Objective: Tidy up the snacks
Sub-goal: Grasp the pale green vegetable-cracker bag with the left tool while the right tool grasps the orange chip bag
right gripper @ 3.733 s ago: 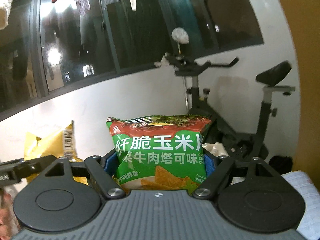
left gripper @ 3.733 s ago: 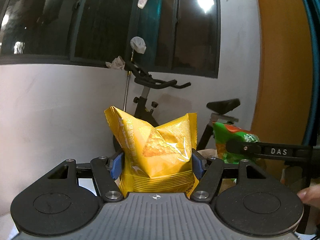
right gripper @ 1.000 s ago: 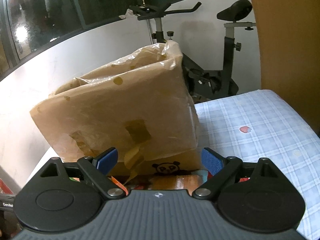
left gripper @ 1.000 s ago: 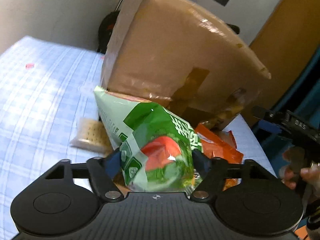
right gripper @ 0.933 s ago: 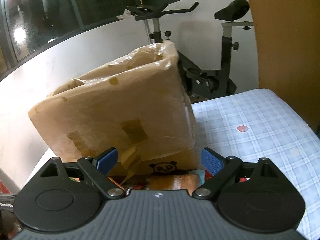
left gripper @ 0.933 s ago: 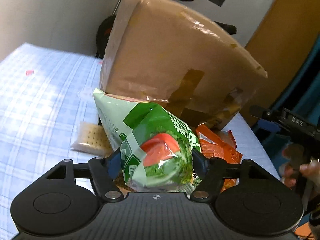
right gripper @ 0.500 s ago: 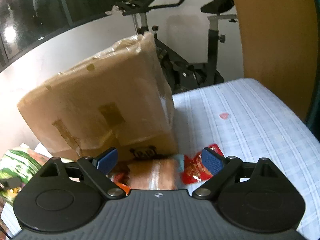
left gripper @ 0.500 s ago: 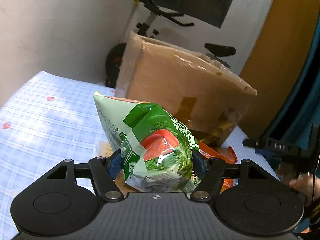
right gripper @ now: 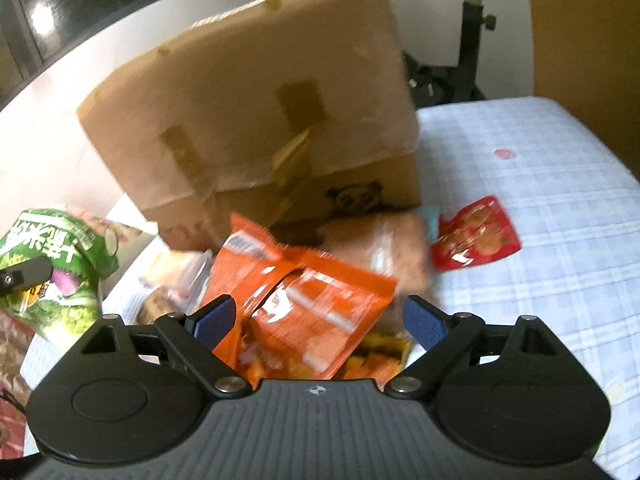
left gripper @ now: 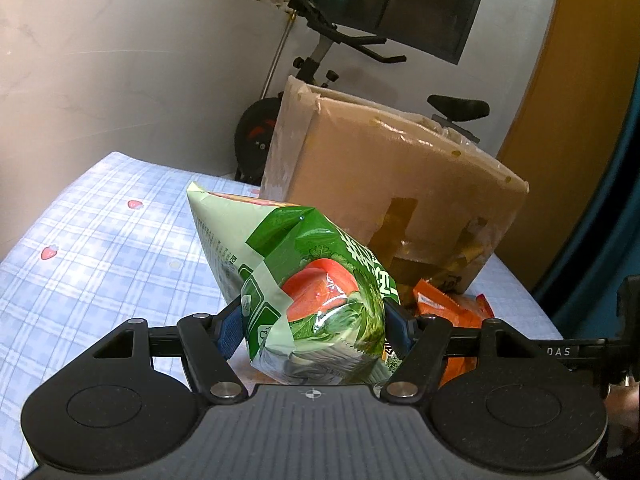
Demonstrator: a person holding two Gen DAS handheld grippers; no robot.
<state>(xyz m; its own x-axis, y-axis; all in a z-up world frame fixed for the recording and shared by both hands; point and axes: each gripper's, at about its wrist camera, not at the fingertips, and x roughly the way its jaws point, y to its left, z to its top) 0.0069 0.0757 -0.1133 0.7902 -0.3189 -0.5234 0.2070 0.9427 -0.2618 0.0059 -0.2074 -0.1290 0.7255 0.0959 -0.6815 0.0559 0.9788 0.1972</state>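
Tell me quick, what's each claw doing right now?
Left claw: closed on the green snack bag.
Right claw: open, holding nothing, above the orange snack bag.

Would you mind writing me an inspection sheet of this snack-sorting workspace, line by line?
Surface: blue plaid cloth with small red strawberry prints.
Job's things: green snack bag clamped in the left gripper; orange snack bag lying in front of the cardboard box; red packet flat on the cloth to the right; a pale pink pack between the orange bag and the red packet.
Clutter: more small packets around and under the orange bag, too blurred to name.
Grippers: left shut on the green bag; right gripper open over the orange bag, pads not pressing.
Cables: nothing seen.
Surroundings: exercise bike, white wall, dark windows.
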